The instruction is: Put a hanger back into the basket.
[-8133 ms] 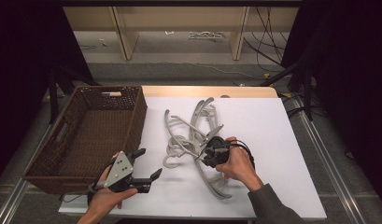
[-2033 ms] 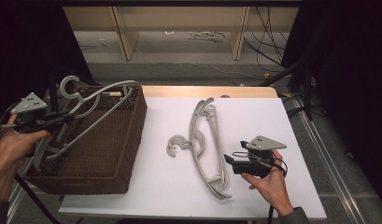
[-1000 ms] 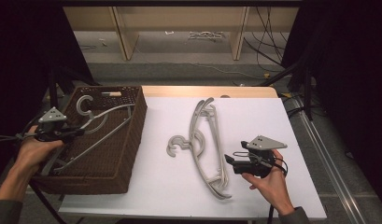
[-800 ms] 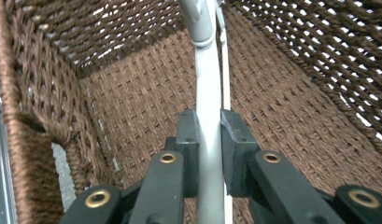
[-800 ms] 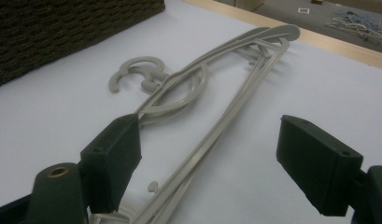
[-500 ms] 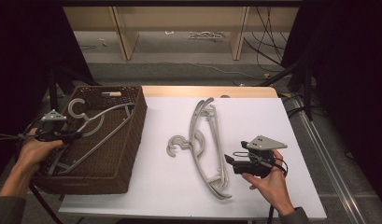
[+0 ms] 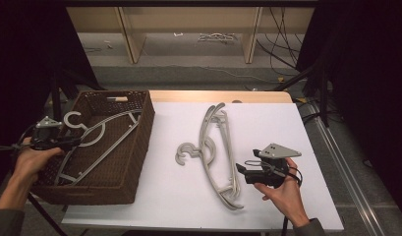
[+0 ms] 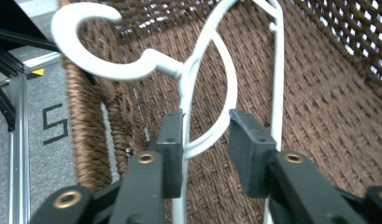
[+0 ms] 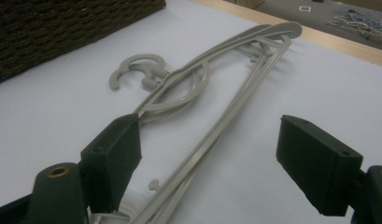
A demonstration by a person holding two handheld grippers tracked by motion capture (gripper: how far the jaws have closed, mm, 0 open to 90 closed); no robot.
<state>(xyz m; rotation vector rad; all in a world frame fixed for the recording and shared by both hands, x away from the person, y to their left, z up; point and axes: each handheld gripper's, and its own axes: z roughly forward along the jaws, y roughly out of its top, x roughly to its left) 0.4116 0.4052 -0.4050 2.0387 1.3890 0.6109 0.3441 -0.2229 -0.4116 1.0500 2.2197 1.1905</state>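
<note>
One hanger [image 8: 188, 88] betw. parted jaws.

White table [image 7: 297, 132], brown wicker basket [image 7: 139, 147], grey hangers [image 7: 215, 147] beside it

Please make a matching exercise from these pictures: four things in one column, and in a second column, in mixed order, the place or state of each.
Things:
1. basket
2. hanger in basket
3. stacked hangers
4. right hand-held gripper

Places or states:
A. lying on the white table
B. open, holding nothing
C. at the table's left end
D. between the jaws of the left hand-held gripper

Pairs: 1-C, 2-D, 3-A, 4-B
</note>
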